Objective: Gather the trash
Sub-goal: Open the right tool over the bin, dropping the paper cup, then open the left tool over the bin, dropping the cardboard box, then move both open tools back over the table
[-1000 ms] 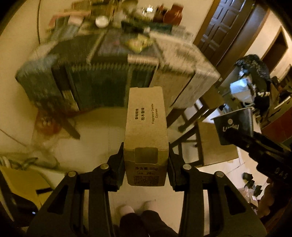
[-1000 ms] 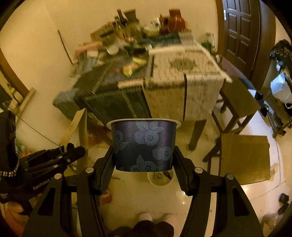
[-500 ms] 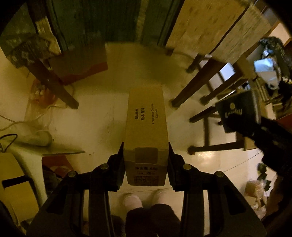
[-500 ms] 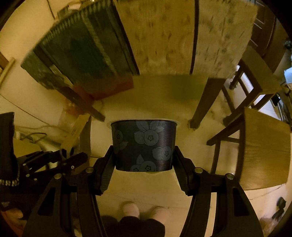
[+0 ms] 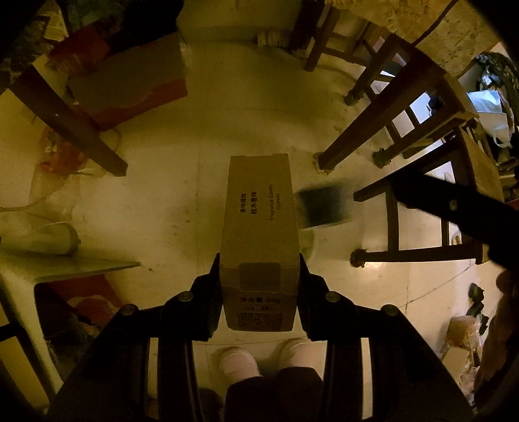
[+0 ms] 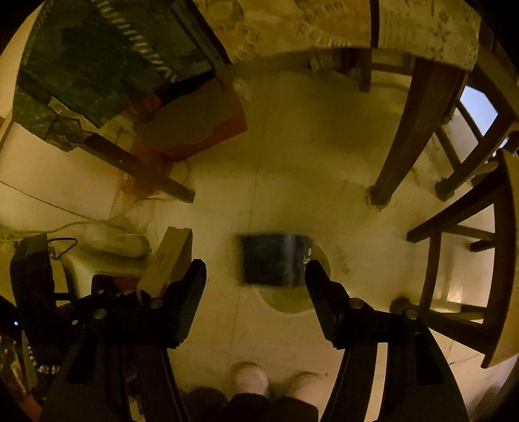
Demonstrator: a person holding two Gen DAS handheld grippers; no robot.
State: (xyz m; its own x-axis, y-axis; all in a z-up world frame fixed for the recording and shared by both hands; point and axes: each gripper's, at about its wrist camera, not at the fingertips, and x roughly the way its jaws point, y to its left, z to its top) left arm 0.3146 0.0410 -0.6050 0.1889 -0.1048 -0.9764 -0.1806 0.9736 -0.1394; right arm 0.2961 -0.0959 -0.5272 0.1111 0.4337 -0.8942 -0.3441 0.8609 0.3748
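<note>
My left gripper is shut on a tall brown cardboard candle box, held above the pale floor. The box also shows in the right wrist view. My right gripper is open and empty. The dark blue flowered paper cup is blurred, in the air between and beyond its fingers, over a round pale shape on the floor. The cup also shows blurred in the left wrist view, right of the box.
Table legs and a draped tablecloth lie ahead. Wooden chairs stand at the right. A red and grey box sits under the table. A white appliance is at left. The person's feet are below.
Both grippers have tilted down from the table towards the floor. My right gripper has opened and let go of the cup, which is falling. The left still holds the box.
</note>
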